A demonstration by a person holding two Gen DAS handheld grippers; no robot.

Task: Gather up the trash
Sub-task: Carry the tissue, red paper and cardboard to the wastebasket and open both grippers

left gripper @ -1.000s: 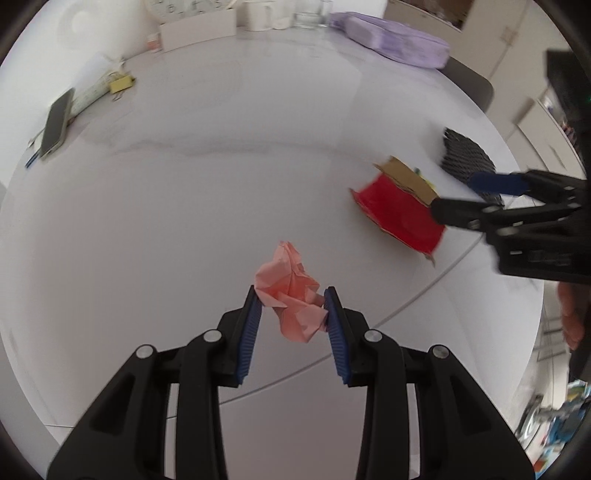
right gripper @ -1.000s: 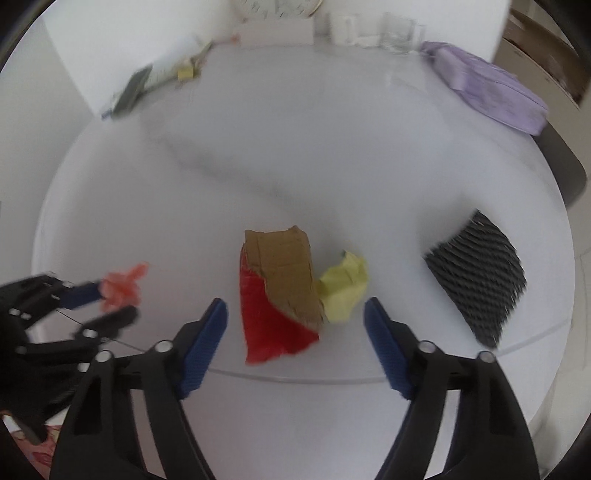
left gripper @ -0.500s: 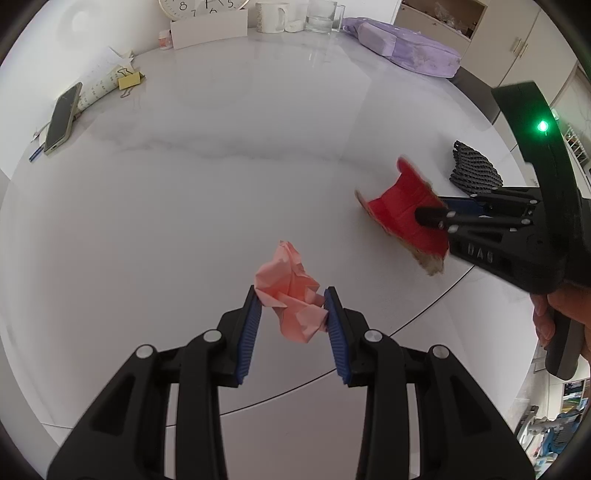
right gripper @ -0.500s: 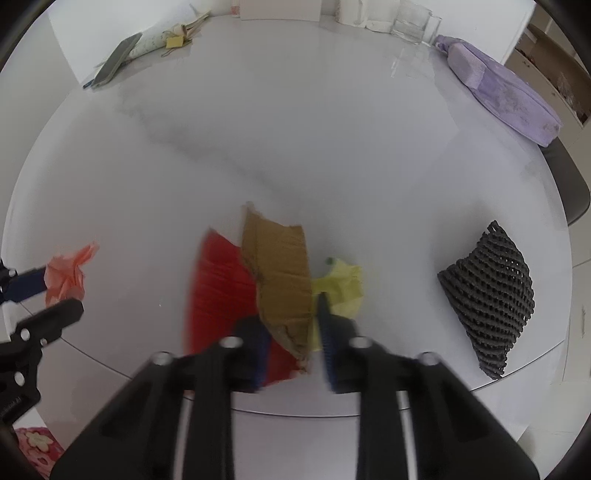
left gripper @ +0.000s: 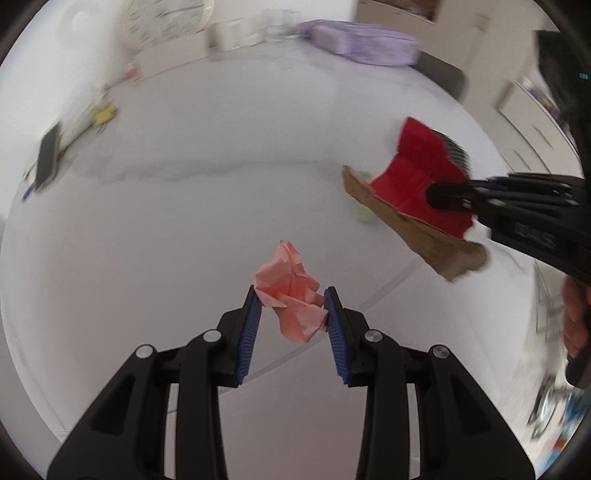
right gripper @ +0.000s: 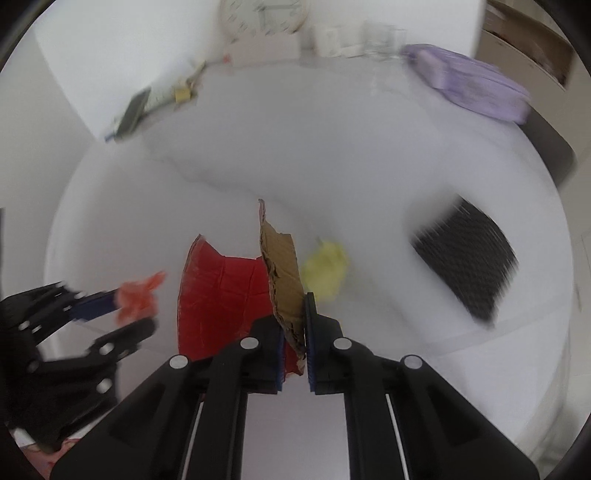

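Note:
A crumpled pink paper (left gripper: 284, 273) is clamped between the blue pads of my left gripper (left gripper: 291, 295), which is shut on it above the white table (left gripper: 184, 221). My right gripper (right gripper: 295, 321) has a torn piece of cardboard (right gripper: 280, 266), red on one side and brown on the other, between its pads. Its jaws are still closing tight on it, and the piece stands on edge above the table. In the left wrist view that cardboard (left gripper: 417, 173) hangs from the right gripper (left gripper: 439, 195) at the right. A yellow paper ball (right gripper: 327, 271) lies just right of the cardboard.
A black mesh sleeve (right gripper: 465, 254) lies near the table's right edge. At the far side are a purple pouch (right gripper: 472, 85), a phone (right gripper: 133, 110), a clock (right gripper: 264, 14) and some cups. A hand (left gripper: 574, 314) holds the right gripper's handle.
My right gripper closed on the red and brown cardboard and raised it off the table, tipping it on edge. My left gripper, still holding the pink paper, rose a little.

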